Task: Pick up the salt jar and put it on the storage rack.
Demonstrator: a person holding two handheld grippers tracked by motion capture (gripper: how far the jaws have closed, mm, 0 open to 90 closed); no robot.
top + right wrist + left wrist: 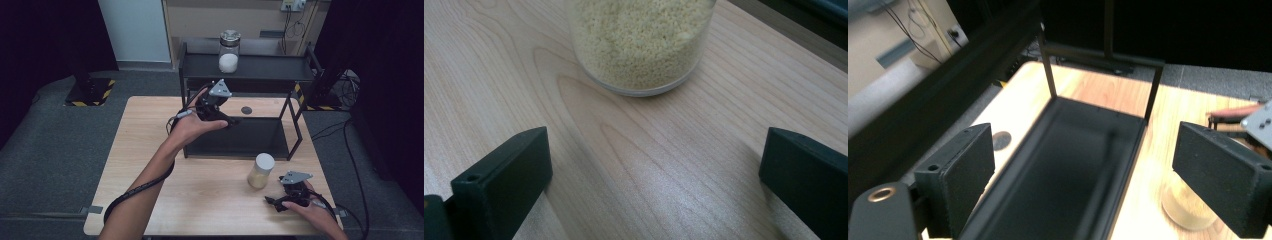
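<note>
While the left claw [231,121] hangs over the lower shelf [240,137] of the black rack [295,75], its jaws wide apart with nothing between them, the right claw [272,201] rests low at the near right corner of the bench [150,120], jaws likewise spread and empty; the jar of yellow grain [261,170] stands upright on the bench just ahead of that right claw, in front of the rack, clear of both pads. A second jar with white powder [229,51] already sits on the top shelf; the lower shelf is bare.

Judgement: step in hand is the pick-up of the grain jar by the right claw. In the right gripper view the jar [639,45] sits ahead and left of the centre line between the jaws; so shift the claw sideways first until the jar is centred, then advance level along the bench; keep the pads on the glass wall below the pale lid [264,161], at mid-height, so it does not tip; close gently, glass is slick; lift straight before travelling. The left claw should keep clear of the lower shelf opening, or stay ready to steady the jar there.
</note>
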